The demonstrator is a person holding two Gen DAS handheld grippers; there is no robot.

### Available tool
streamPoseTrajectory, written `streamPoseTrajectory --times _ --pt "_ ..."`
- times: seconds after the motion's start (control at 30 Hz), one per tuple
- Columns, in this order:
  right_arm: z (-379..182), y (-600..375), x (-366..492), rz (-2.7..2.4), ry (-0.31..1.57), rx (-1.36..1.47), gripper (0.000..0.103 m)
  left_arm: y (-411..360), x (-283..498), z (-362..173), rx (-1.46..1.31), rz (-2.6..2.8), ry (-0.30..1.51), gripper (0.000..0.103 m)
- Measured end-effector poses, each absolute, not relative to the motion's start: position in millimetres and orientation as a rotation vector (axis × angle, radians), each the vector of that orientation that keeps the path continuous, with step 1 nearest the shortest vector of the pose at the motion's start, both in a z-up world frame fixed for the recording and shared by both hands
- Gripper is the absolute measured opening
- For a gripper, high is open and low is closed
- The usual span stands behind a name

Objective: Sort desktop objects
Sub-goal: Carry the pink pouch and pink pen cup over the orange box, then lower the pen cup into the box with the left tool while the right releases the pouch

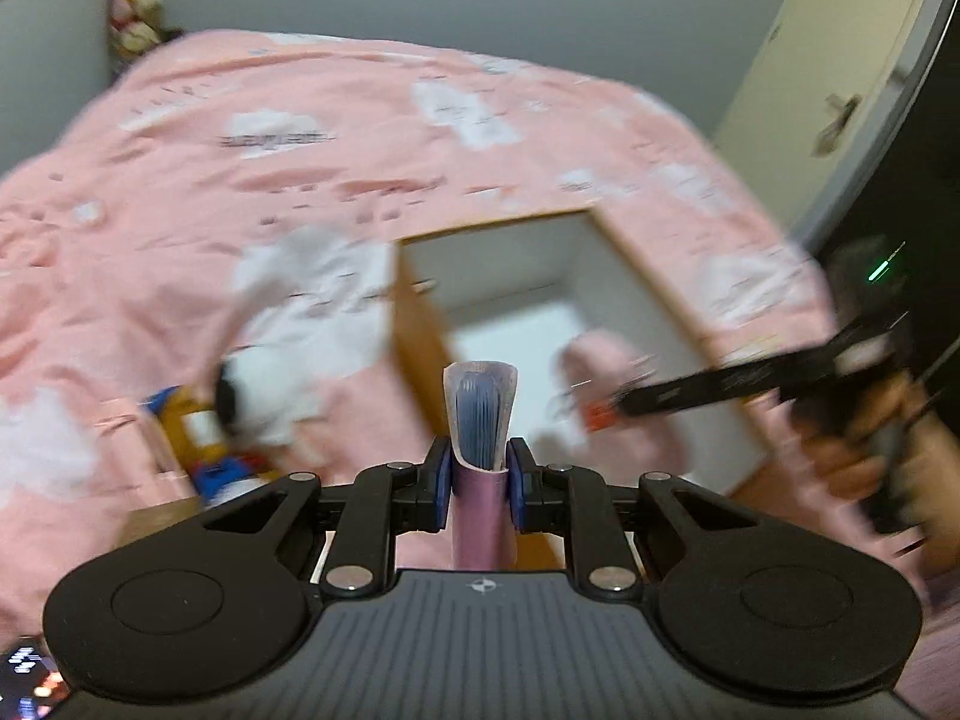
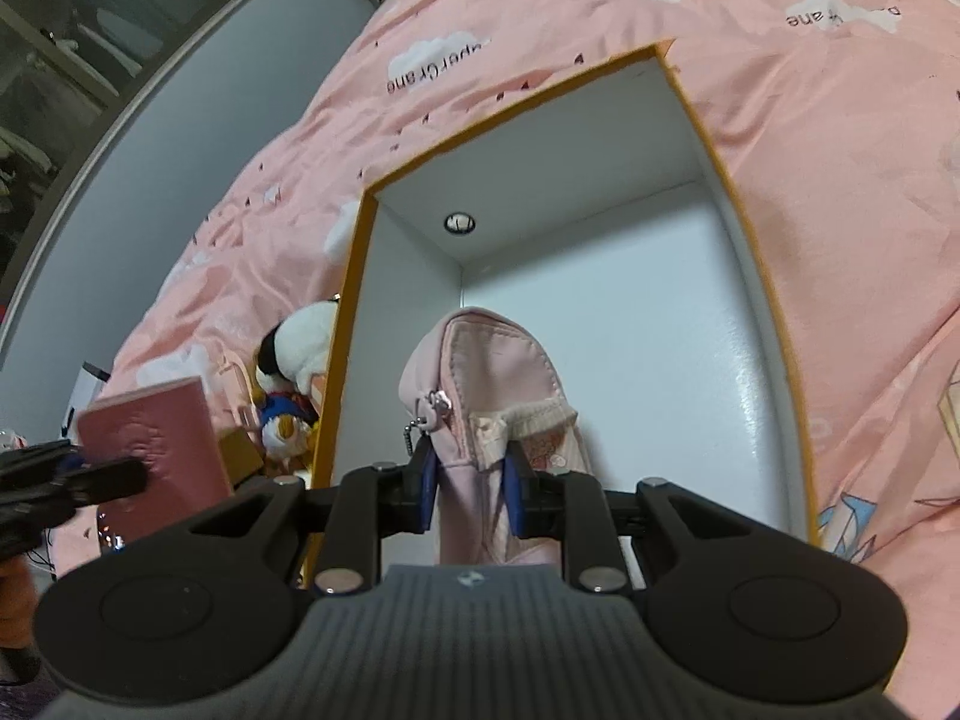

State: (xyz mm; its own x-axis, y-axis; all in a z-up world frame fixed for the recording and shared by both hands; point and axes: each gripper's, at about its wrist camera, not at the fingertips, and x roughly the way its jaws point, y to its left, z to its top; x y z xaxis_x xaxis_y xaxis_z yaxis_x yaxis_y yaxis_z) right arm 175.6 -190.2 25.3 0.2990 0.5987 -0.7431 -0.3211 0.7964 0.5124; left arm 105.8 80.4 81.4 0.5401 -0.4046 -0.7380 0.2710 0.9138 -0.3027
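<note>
Right now both grippers carry loads toward the open box (image 2: 744, 276) on the bed (image 2: 810, 138). The right gripper (image 2: 468, 480) has its fingers closed on a pink pouch (image 2: 480, 372), hanging over the box's white floor. The left gripper (image 1: 478, 480) clamps a pink booklet (image 1: 478, 420) edge-on, beside the box. Next, I judge, the pouch needs lowering and releasing inside.
</note>
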Motion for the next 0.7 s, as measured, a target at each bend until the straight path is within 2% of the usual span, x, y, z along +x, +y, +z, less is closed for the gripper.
streamPoseTrajectory --times 0.2,0.5,0.7 --pt "35.9 -208.1 168.2 0.615 1.061 0.340 0.024 51.0 143.8 72.5 -0.340 -0.520 1.053 0.021" --pt "12.8 -208.3 159.8 0.611 1.131 0.409 0.024 -1.7 178.5 5.5 -0.260 -0.395 1.303 0.022" --pt "-8.4 -202.6 159.5 0.627 1.232 0.454 0.024 -2.4 182.3 -7.9 -0.231 -0.304 1.370 0.023"
